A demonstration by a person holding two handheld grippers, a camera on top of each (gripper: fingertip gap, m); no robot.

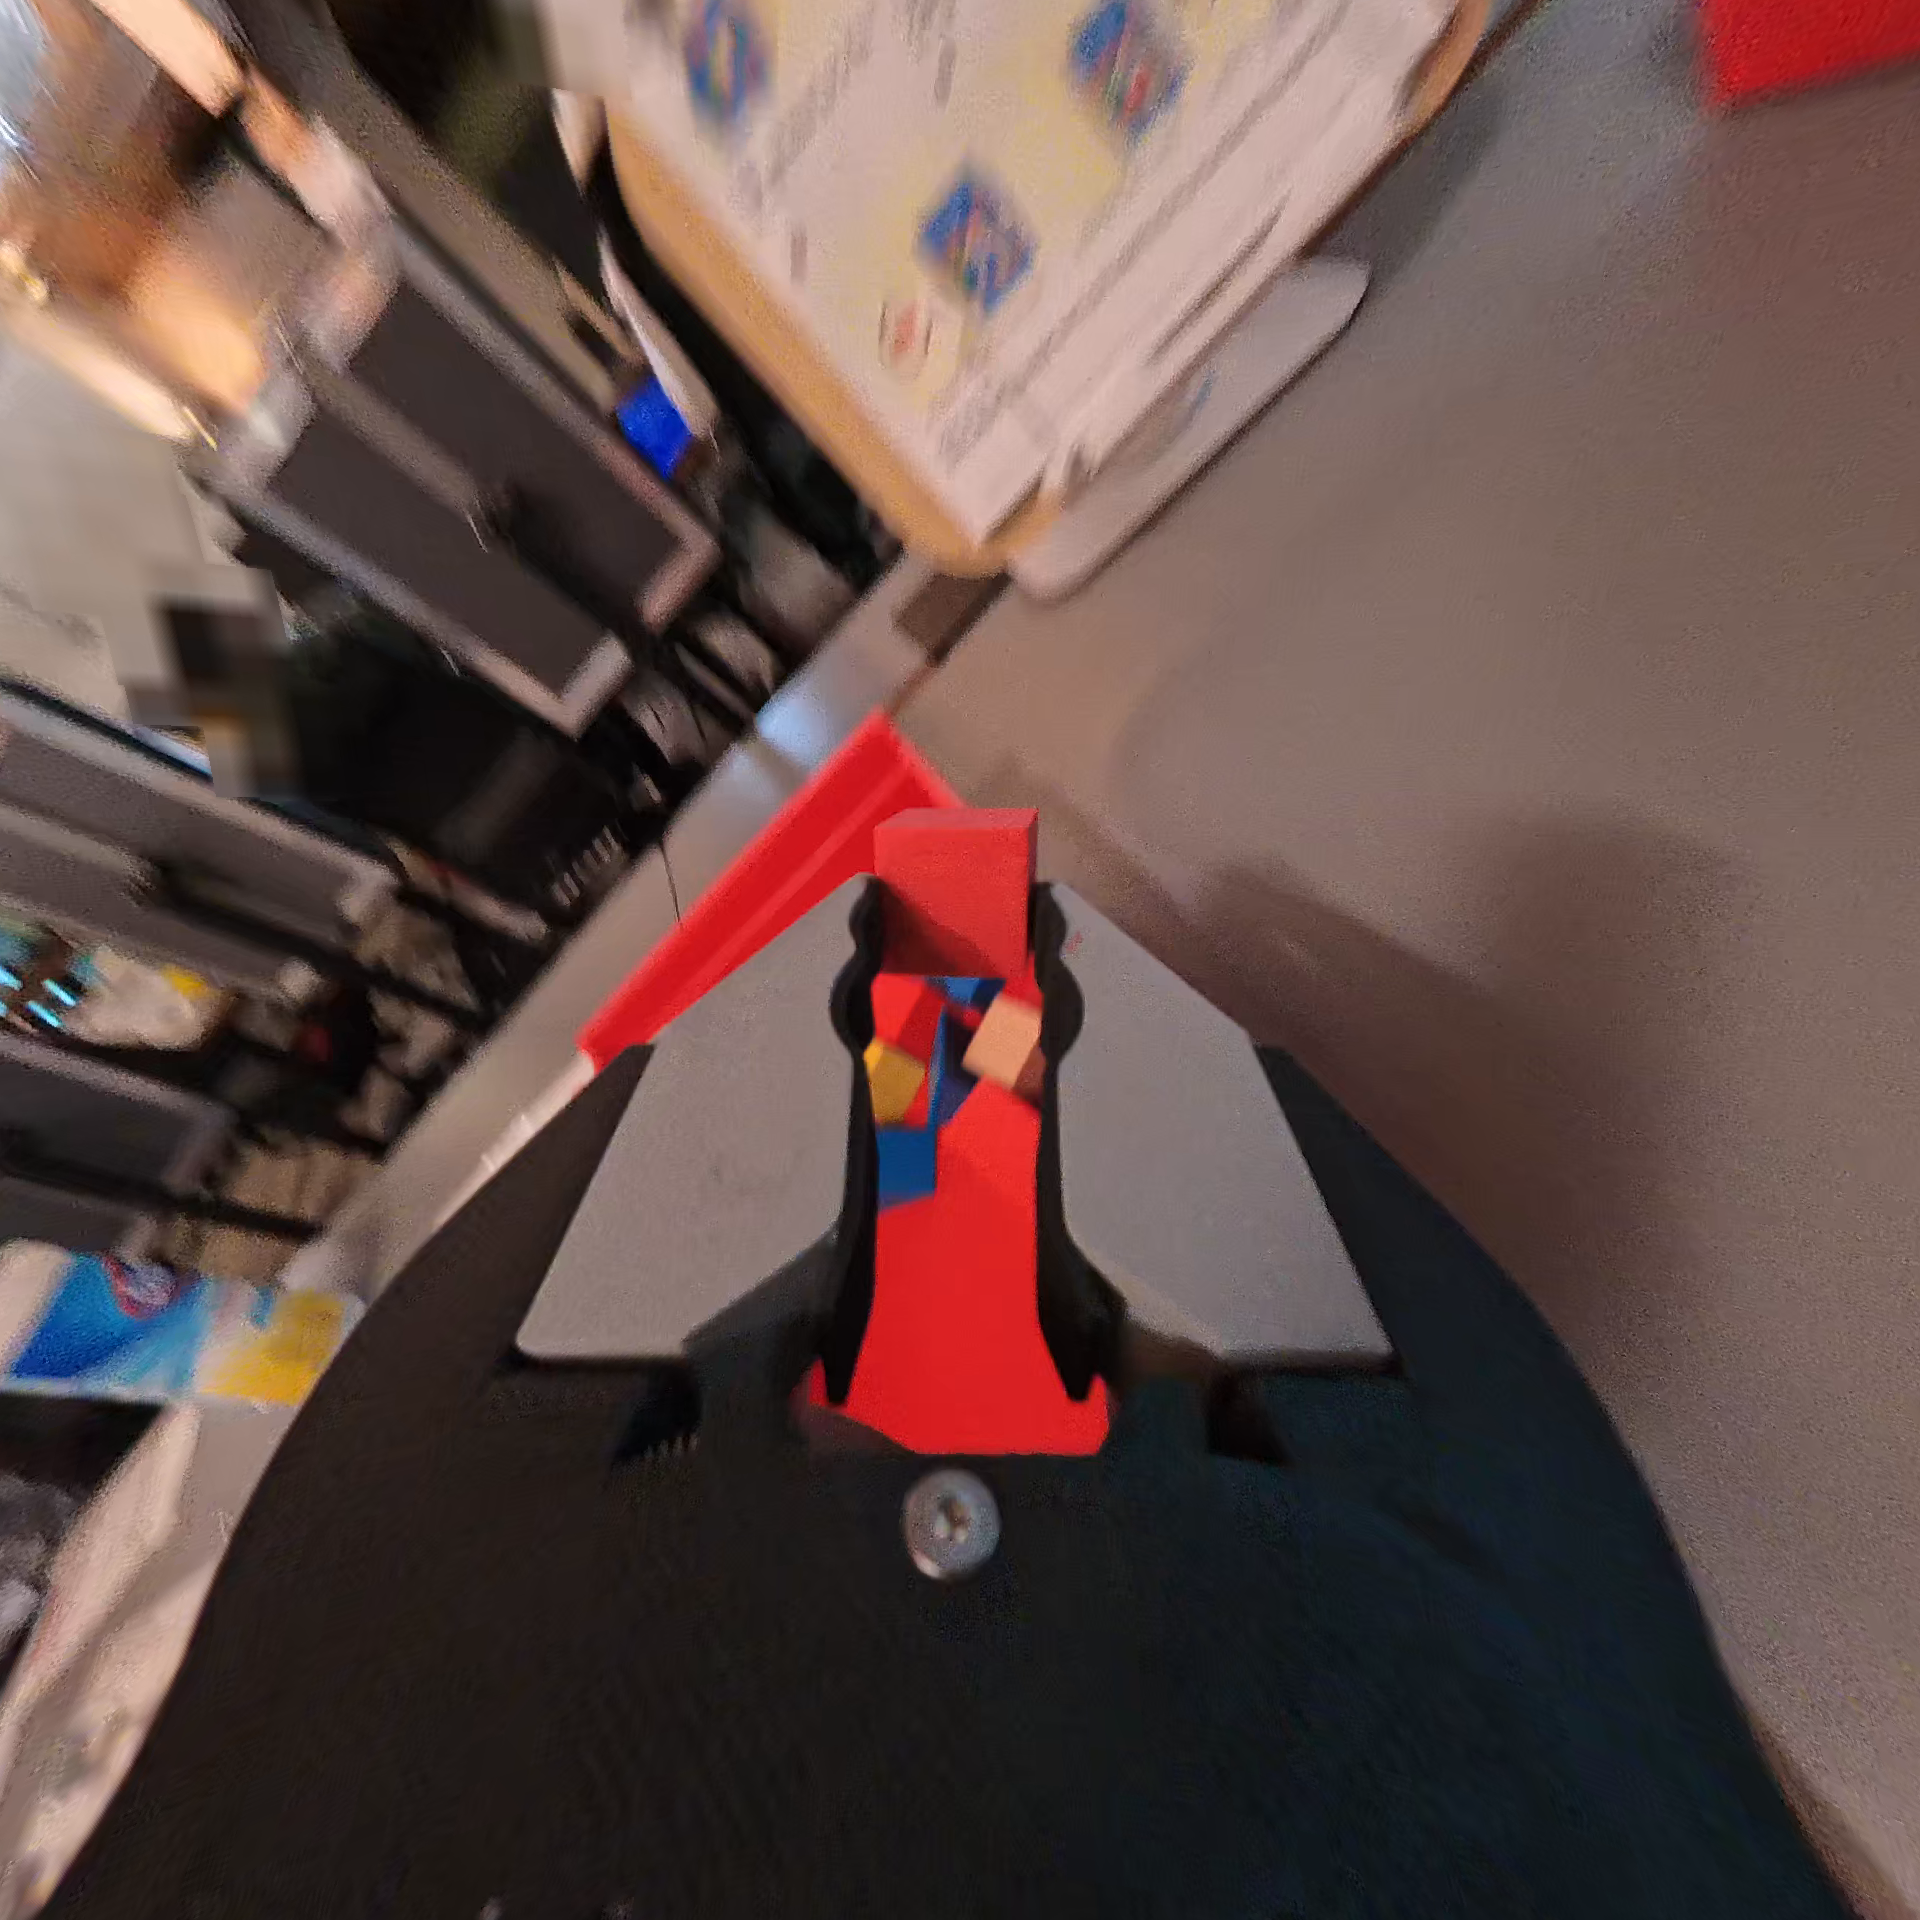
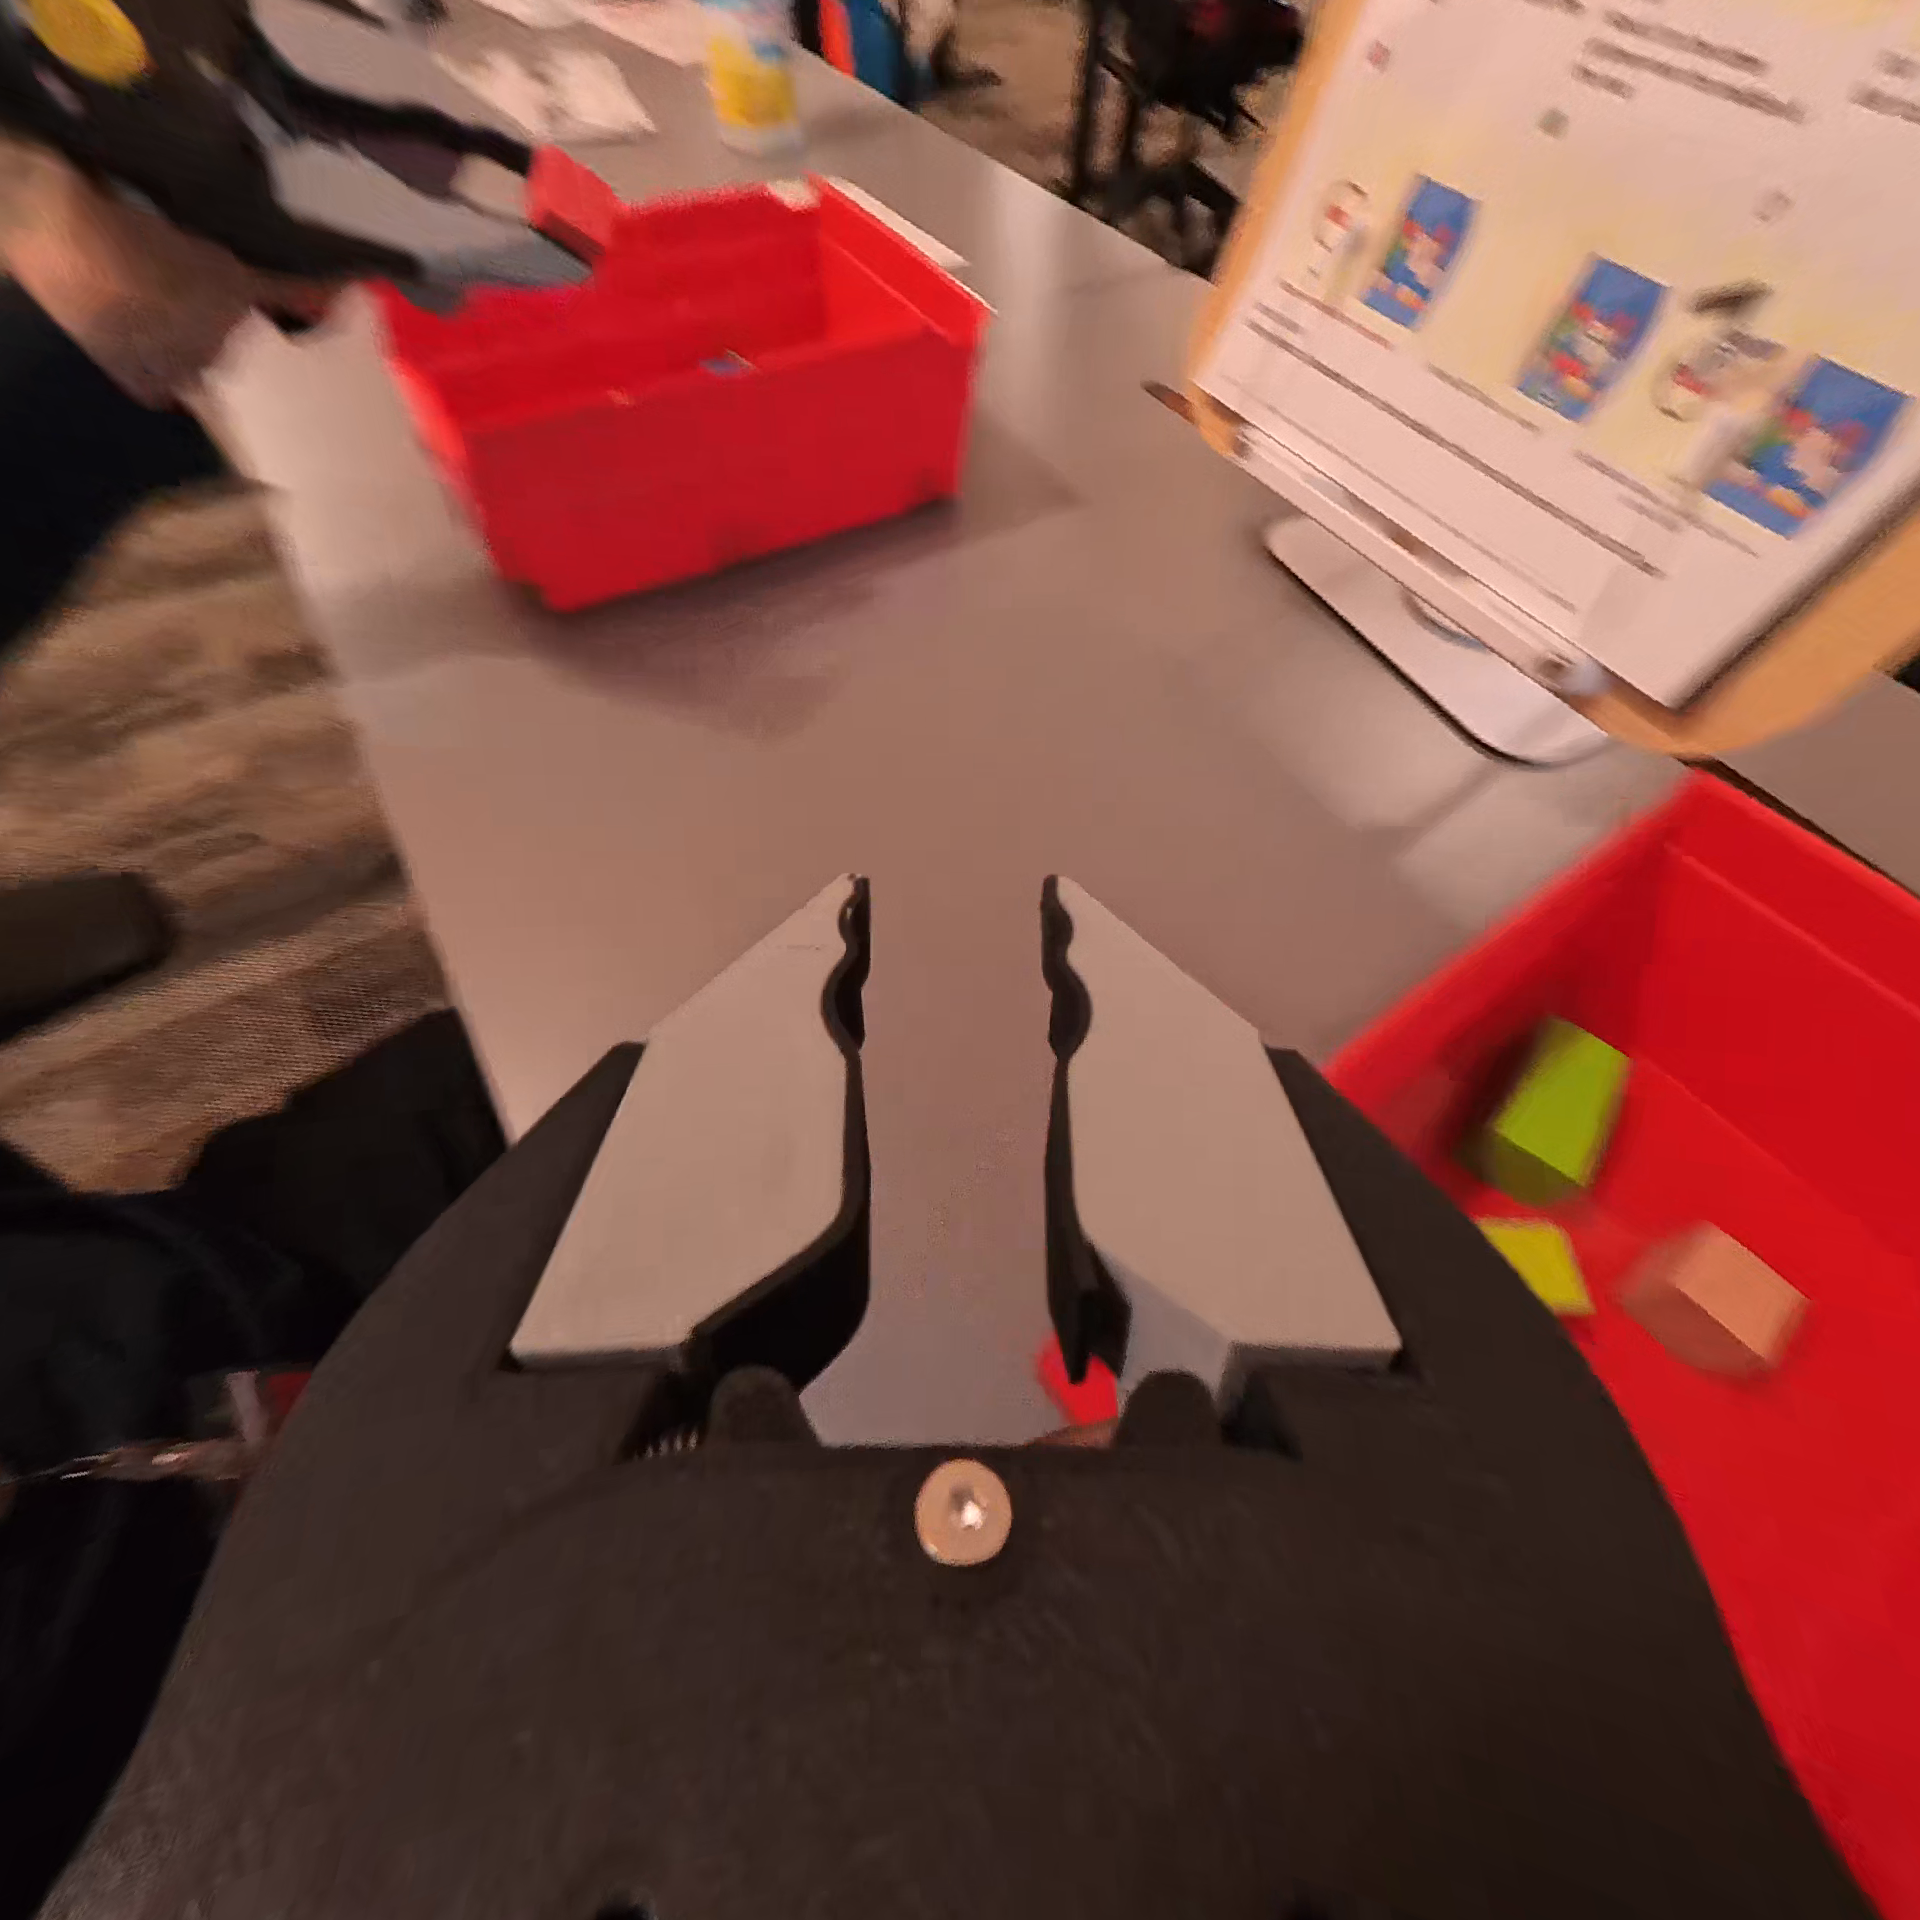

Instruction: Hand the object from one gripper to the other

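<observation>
Two matte grey-fingered grippers: left gripper (image 1: 956, 914) pinches a smooth red rectangular block (image 1: 956, 894) above a red plastic bin (image 2: 707, 416); right gripper (image 2: 954, 914) parted, empty, over the grey table (image 2: 935, 727).

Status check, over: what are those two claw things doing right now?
Left gripper shut on red block, above far red bin. Right gripper open, empty, over grey table. Nothing between them.
</observation>
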